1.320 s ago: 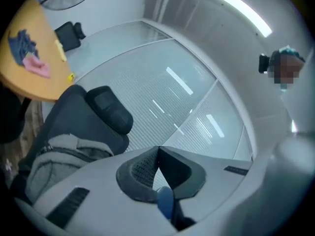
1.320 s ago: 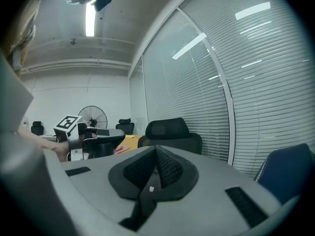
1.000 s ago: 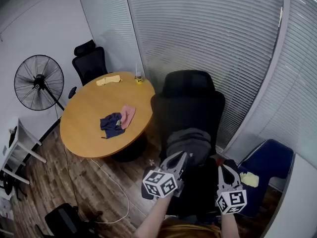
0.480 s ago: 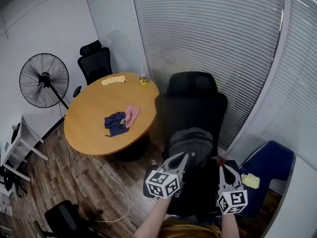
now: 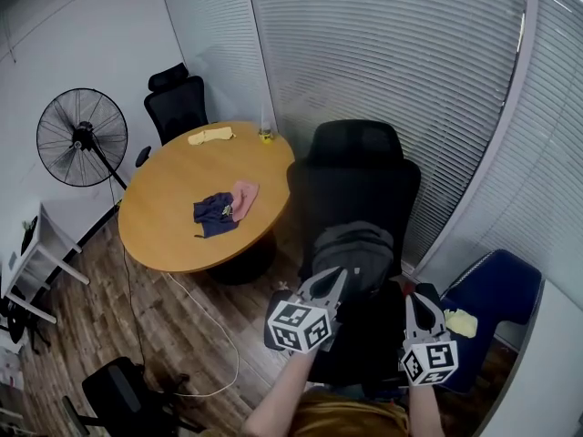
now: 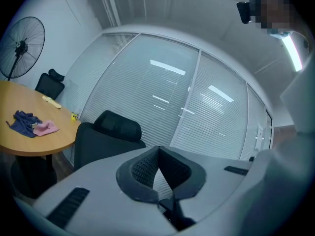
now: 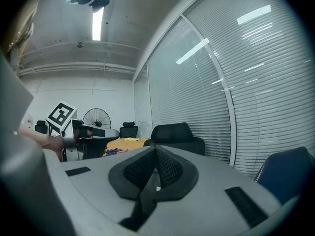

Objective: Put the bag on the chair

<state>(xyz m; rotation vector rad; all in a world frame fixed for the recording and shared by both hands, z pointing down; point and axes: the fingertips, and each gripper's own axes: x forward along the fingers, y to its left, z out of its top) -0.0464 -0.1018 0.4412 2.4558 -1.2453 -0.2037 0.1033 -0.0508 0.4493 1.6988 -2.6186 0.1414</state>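
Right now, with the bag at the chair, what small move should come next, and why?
Probably lower both grippers slightly until the bag rests fully on the chair seat. The left gripper and right gripper each have jaws closed on what looks like a dark strap, so the bag may hang from them; opening now could drop it.

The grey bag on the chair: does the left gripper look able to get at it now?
Probably yes: the left gripper sits right at the grey bag with nothing between, though its shut jaws must open.
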